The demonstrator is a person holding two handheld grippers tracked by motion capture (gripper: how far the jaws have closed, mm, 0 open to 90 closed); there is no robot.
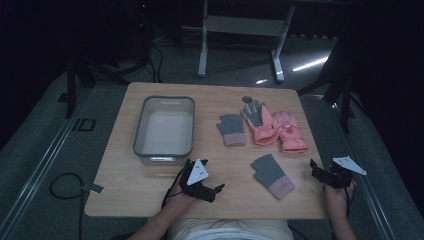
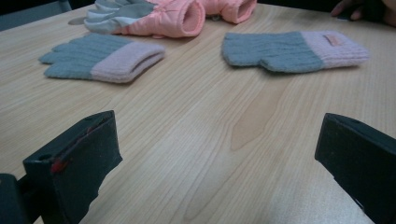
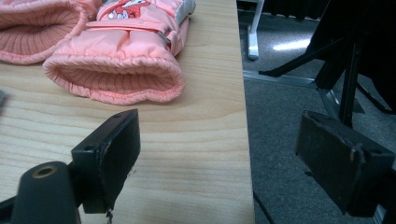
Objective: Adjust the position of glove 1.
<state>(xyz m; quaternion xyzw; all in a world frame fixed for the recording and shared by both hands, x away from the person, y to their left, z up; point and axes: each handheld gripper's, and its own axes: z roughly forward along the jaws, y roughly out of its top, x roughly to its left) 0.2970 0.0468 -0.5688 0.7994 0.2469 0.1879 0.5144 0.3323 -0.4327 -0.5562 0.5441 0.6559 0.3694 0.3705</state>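
Two grey knit gloves with pink cuffs lie on the wooden table [image 1: 150, 185]: one mid-table [image 1: 231, 129], one nearer the front [image 1: 272, 175]. Two pink padded gloves [image 1: 260, 122] [image 1: 290, 131] lie side by side behind them. My left gripper [image 1: 215, 191] rests near the front edge, left of the nearer knit glove [image 2: 289, 49], open with nothing between its jaws [image 2: 219, 154]. My right gripper [image 1: 317, 172] sits at the table's right edge, open and holding nothing [image 3: 217, 158]. In front of it lies the cuff of a pink glove [image 3: 116, 60]; its right jaw hangs past the table edge.
A grey rectangular bin [image 1: 163, 100] stands on the left half of the table, with nothing visible inside. A small dark round mark [image 1: 247, 98] is near the far edge. Beyond the table are a white frame's legs [image 1: 202, 50] and dark stands; a cable [image 1: 60, 185] lies on the floor at left.
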